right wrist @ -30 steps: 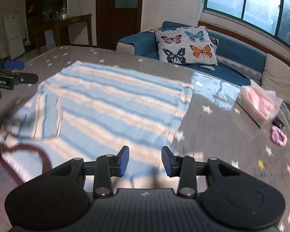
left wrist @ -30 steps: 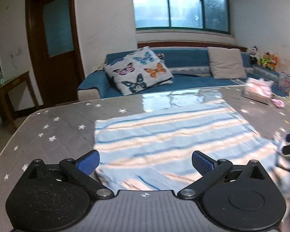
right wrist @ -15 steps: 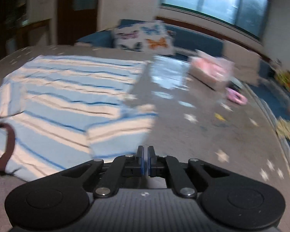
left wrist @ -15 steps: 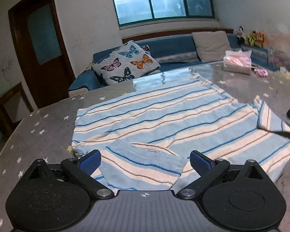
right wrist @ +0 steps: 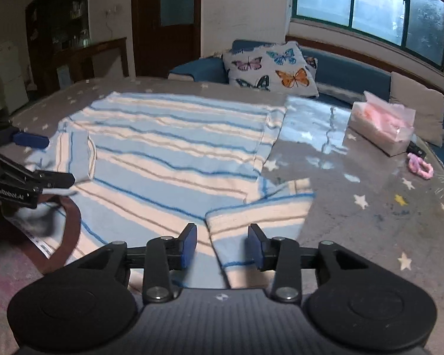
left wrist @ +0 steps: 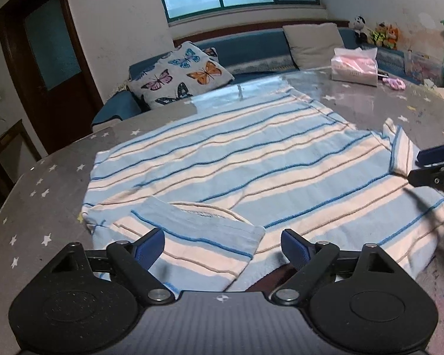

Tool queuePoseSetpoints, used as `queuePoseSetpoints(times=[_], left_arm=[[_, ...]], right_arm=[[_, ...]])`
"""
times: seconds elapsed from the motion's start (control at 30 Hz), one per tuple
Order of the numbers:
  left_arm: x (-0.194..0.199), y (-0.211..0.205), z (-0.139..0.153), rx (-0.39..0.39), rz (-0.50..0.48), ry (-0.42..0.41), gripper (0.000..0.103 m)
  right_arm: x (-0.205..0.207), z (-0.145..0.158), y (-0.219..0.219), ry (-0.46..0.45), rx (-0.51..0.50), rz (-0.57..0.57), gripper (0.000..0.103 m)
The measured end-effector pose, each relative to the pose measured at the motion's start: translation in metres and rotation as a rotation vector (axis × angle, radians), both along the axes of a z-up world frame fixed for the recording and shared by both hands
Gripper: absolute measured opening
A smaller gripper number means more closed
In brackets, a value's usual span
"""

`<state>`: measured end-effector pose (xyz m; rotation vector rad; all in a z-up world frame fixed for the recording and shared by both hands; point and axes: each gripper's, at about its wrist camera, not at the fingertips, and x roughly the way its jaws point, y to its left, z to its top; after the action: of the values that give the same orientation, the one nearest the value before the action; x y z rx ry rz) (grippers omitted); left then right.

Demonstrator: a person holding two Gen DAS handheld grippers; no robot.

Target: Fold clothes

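One tissue pack (right wrist: 381, 127) sits beyond the striped shirt (right wrist: 168, 153).

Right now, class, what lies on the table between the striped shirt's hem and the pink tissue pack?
Only bare star-patterned grey tablecloth, glossy with window glare, separates the blue-and-cream striped shirt from the pink tissue pack; right wrist view.

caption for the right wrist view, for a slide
Right tool opening over a sleeve of the striped shirt on the table.
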<state>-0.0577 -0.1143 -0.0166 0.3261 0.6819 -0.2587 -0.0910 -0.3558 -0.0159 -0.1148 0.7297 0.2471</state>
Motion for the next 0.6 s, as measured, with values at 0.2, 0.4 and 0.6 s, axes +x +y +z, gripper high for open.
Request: queuePoseSetpoints(times=[0.2,0.4,0.6], left_arm=[[0.011,-0.002,-0.010,0.002,0.003,0.048,0.074],[0.012,-0.002,-0.014,-0.031,-0.019,0.064,0.049],[0.010,-0.004,-0.012,-0.043,-0.040,0.056,0.009]], right_arm=[[-0.009,-0.005,-0.022,0.004,0.014,-0.077,0.005],[-0.030,0.001,-0.065,-0.029,0.012,-0.256,0.003],[-0.047,-0.003,-0.096,0.004,0.051,-0.368,0.007]])
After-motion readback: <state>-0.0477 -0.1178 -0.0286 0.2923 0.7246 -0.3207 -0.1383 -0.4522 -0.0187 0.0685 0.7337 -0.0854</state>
